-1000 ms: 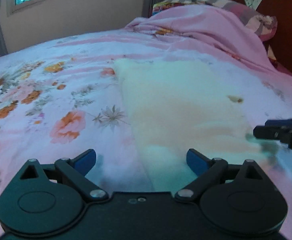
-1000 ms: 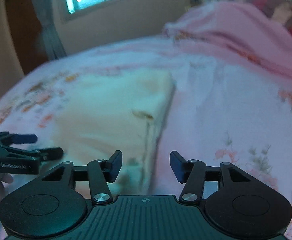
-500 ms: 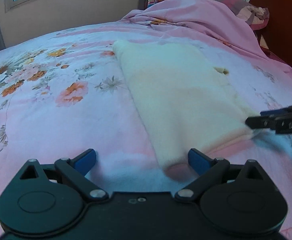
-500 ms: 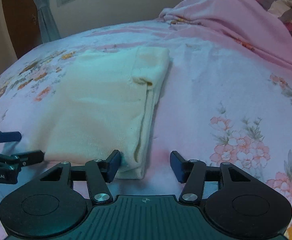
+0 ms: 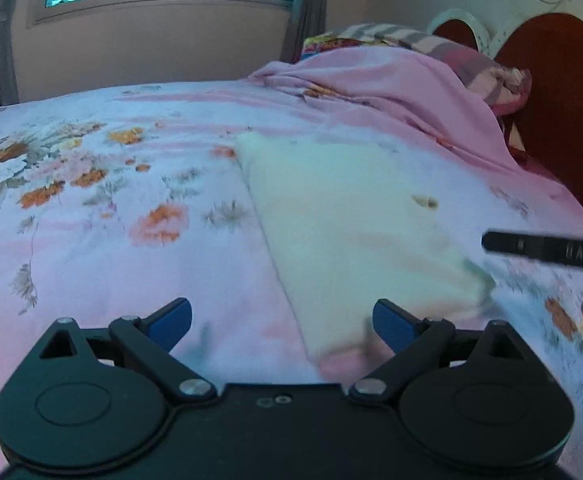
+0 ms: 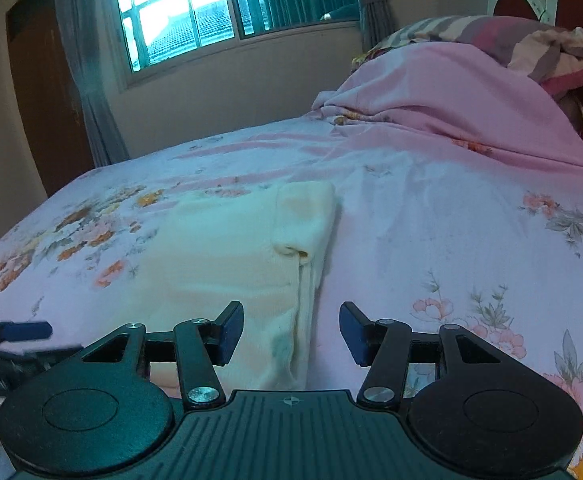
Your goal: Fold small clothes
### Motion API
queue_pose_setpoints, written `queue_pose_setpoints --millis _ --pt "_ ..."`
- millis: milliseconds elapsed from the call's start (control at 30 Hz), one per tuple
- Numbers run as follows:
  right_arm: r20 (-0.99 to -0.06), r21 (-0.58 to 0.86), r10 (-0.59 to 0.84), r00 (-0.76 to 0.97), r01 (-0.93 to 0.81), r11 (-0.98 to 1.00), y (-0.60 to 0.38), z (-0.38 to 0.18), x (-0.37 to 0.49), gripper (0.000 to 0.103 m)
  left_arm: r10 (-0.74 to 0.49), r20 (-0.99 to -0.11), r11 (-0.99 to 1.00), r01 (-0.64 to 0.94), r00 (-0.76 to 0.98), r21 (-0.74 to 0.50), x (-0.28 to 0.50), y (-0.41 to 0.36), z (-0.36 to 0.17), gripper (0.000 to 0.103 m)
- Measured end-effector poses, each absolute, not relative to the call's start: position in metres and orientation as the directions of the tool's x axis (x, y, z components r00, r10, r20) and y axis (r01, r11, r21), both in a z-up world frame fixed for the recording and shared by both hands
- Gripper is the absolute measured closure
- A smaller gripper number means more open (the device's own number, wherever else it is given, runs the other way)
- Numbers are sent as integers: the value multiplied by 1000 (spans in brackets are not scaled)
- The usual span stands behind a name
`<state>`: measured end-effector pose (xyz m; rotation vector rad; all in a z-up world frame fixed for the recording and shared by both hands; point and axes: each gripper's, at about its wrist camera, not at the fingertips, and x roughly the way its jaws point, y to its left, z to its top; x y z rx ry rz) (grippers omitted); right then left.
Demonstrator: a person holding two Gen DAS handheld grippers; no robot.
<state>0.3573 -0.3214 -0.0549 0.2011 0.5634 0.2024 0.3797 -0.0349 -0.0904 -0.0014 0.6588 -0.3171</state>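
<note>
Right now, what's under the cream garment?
The cream garment lies flat on the floral bedsheet, which shows all round it. Whatever might sit beneath its folded layers is covered.

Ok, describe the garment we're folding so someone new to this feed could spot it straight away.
Start from the bed with the pink floral bedsheet, window wall beyond and a heaped pink blanket by the headboard. On the flat part of the sheet, just ahead of both tools, lies the cream garment, folded into a long rectangle. It is the only plain, pale, unpatterned piece there, with one short sleeve folded over its far right corner.
</note>
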Motion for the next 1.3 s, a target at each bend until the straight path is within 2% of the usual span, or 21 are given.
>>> queue_pose_setpoints --millis 133,200,233,667,867,933,1067,1133,1200,1300 --pt "-540 246 240 807 -121 962 -321 -69 363 49 -276 -636 957 268 721 -111 396 -40 -100 7" --pt "-638 214 229 735 -116 970 -316 -86 374 49 -240 -695 962 261 677 -77 405 -45 -115 6" --pt "-654 203 227 721 -122 972 -316 -93 375 49 -246 -693 962 258 678 -89 405 -44 -120 5" --pt "-631 231 260 731 -142 962 -323 -95 371 49 -248 -687 960 267 683 -82 405 -42 -121 5" --pt "-623 258 289 727 -157 953 -327 -95 371 45 -281 -656 954 276 700 -114 404 -36 -115 8" --pt "-612 285 315 725 -170 943 -332 -93 370 45 -312 -632 948 273 709 -161 406 -29 -112 9" --pt "-542 390 388 745 -186 902 -351 -88 368 45 -438 -576 895 278 690 -347 424 -6 -111 11" --pt "-514 441 417 750 -186 878 -362 -86 375 45 -501 -553 856 287 665 -430 440 3 -113 18" --pt "-491 503 445 749 -174 847 -372 -87 389 45 -565 -545 811 294 620 -506 459 9 -120 30" --pt "-477 570 500 723 -178 802 -381 -92 417 45 -642 -525 748 309 558 -587 487 14 -132 29"
